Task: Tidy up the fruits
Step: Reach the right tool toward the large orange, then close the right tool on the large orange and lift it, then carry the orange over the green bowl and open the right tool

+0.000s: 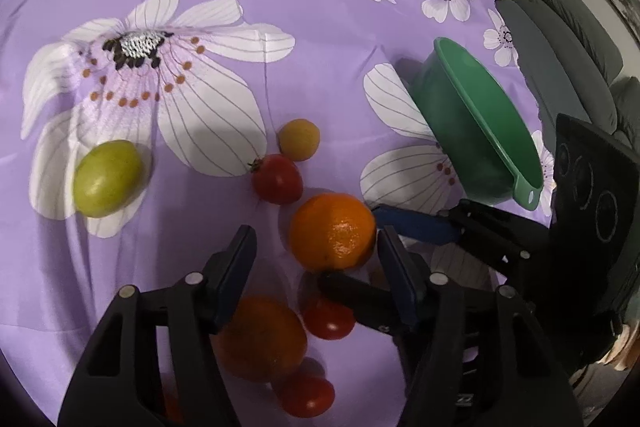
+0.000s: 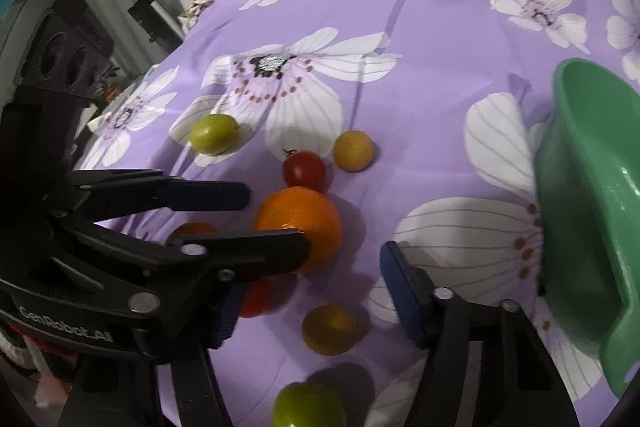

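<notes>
Left tongs [image 1: 316,259] parted, empty, above orange [image 1: 333,231]; right tongs [image 2: 344,259] parted, empty beside same orange; green bowl [image 1: 480,131] nearby, likely for fruit

Scattered fruit [image 2: 298,227], green bowl [image 2: 588,211], floral cloth [image 2: 420,75]

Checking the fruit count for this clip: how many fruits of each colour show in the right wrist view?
Green fruits: 2
Small yellow fruits: 2
Red tomatoes: 2
Oranges: 2, one partly hidden behind a gripper finger
Total: 8
</notes>
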Demonstrator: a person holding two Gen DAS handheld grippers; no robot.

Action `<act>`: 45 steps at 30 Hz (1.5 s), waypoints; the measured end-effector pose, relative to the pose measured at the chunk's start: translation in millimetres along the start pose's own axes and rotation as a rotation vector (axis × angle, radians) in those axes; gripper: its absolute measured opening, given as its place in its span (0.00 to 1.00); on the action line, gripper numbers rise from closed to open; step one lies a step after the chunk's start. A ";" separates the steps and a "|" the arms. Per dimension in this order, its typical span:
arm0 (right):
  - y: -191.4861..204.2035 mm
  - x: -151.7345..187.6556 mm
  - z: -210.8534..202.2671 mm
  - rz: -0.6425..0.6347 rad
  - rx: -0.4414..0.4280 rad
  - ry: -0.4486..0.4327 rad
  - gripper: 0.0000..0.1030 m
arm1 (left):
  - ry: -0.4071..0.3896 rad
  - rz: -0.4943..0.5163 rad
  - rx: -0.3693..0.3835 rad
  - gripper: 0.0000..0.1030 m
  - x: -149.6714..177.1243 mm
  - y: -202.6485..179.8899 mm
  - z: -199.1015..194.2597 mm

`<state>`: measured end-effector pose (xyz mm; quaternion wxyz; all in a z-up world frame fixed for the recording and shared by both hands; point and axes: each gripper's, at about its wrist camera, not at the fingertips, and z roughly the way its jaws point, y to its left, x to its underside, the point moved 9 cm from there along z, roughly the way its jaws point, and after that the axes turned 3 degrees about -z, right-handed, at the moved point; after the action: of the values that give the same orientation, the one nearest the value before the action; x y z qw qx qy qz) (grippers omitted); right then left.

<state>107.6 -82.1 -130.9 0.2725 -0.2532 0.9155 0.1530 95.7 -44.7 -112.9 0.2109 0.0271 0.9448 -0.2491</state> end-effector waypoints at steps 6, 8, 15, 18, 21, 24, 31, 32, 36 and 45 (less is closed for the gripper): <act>5.6 -0.5 3.2 -0.015 -0.014 0.012 0.48 | 0.018 -0.014 0.033 0.51 -0.3 -3.7 4.4; 7.9 -1.1 4.7 -0.024 -0.008 0.013 0.45 | 0.021 -0.018 0.036 0.47 -0.5 -3.6 6.2; 9.5 -1.4 3.1 -0.027 0.013 0.001 0.44 | 0.009 -0.025 0.035 0.45 1.0 -4.3 4.9; 10.8 -2.4 -0.7 -0.028 0.021 -0.009 0.44 | -0.005 -0.024 0.045 0.45 1.1 -7.1 0.9; 13.7 -3.2 -7.5 -0.037 0.033 -0.027 0.44 | -0.024 -0.015 0.052 0.45 3.1 -9.4 -7.9; 16.4 -5.4 -15.2 -0.049 0.045 -0.045 0.43 | -0.046 0.000 0.054 0.45 3.0 -14.7 -16.6; 20.6 -11.8 -35.2 -0.064 0.066 -0.096 0.43 | -0.086 0.037 0.050 0.45 -2.0 -29.8 -29.8; 20.9 -12.4 -37.6 -0.065 0.068 -0.104 0.43 | -0.091 0.043 0.049 0.45 -3.2 -33.0 -31.5; 20.1 -16.0 -48.7 -0.064 0.077 -0.137 0.43 | -0.109 0.071 0.042 0.45 -7.1 -43.5 -37.2; 3.3 -20.1 -74.4 -0.038 0.110 -0.201 0.43 | -0.123 0.147 0.047 0.45 -22.2 -74.5 -34.9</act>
<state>88.9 -102.9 -58.9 0.3793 -0.2387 0.8856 0.1218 90.8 -91.8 -42.1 0.2856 0.0861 0.9194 -0.2562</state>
